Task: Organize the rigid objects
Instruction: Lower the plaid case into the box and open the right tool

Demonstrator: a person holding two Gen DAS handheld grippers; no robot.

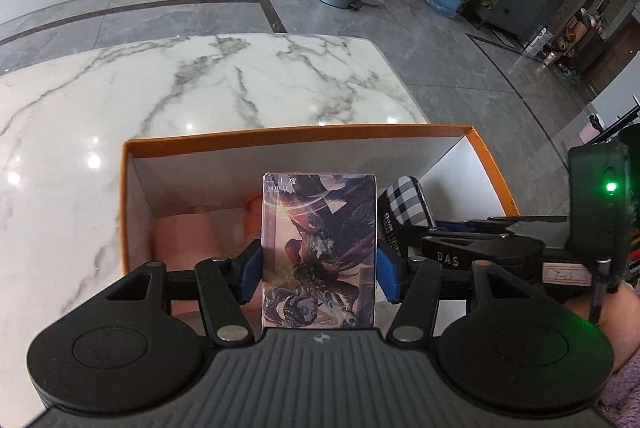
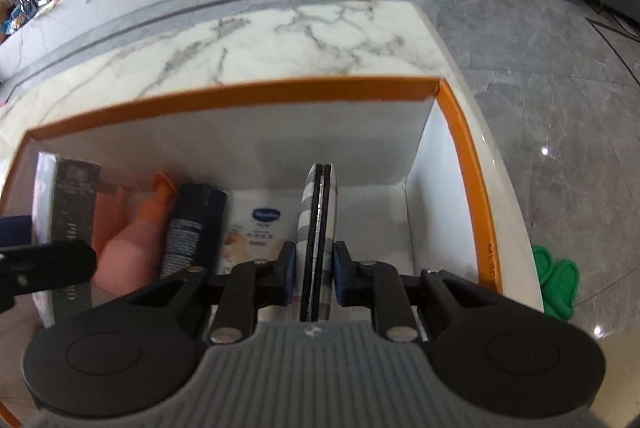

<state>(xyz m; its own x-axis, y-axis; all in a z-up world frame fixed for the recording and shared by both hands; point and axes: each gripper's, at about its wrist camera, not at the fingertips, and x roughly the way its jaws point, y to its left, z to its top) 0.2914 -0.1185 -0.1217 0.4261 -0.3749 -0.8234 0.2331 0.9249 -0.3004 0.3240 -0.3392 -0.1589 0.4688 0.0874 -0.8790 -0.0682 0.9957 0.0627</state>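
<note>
So we've got both grippers over the orange-rimmed cardboard box with white inside walls, which sits on the white marble-pattern table. Our left gripper is pinching a glossy illustrated card box between its blue pads, held upright above the box's left half. Our right gripper is clamped on a flat grey-and-white checked case, edge-on, over the right half. Lying inside the box we see a pink bottle with an orange cap, a dark blue can and a white pouch with a blue logo.
</note>
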